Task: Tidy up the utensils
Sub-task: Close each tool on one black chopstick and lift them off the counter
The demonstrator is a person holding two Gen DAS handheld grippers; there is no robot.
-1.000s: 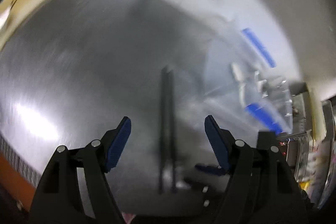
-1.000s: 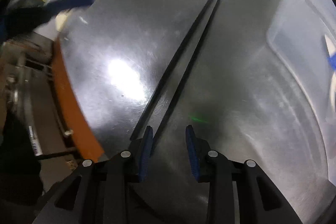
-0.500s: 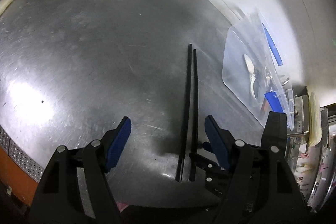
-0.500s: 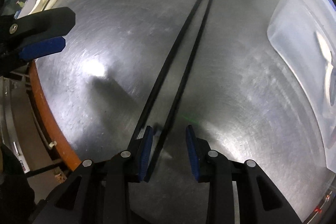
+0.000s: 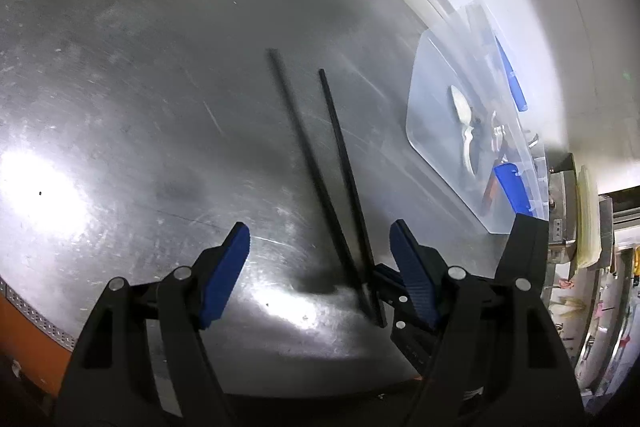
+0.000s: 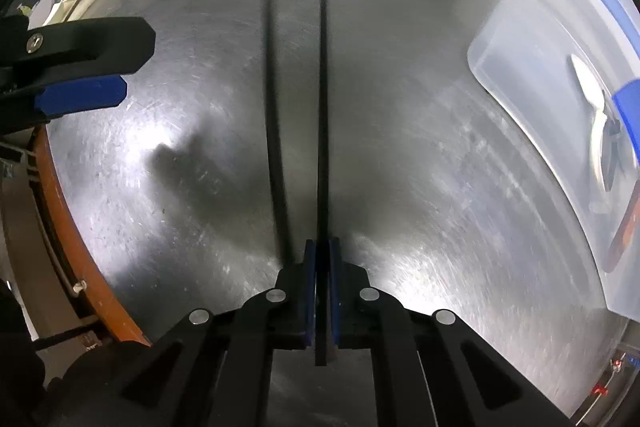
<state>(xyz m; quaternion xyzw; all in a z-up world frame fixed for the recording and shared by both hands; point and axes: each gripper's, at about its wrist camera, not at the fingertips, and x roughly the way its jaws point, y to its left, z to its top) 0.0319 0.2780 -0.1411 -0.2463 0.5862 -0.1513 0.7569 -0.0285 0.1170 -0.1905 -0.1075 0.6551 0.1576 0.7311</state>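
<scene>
Nearest the right wrist camera, the right tool (image 6: 322, 259) is clamped on the near end of one black chopstick (image 6: 322, 115), its pads pressed narrow against the shaft. A second chopstick (image 6: 273, 115) runs just beside the left pad; whether it is also caught in the grip or lies loose cannot be told, since its lower end is blurred.

To the left, the left tool (image 5: 320, 267) stands wide with nothing between its pads, hovering over the steel table (image 5: 120, 107). From this view both chopsticks fan apart toward their far tips.

Farther right, a clear plastic bin (image 5: 440, 163) rests on the table near the wall and already holds a white spoon (image 5: 462, 115) plus blue-handled items too indistinct to name.

Judged risks:
- Only one chopstick may be secured; a lift would then leave the other behind or drag it across the table.
- Grip sits at the extreme end, so the long shaft could pivot or slip out during transfer.
- A swinging far tip could strike the bin wall on approach and shift the bin.
</scene>
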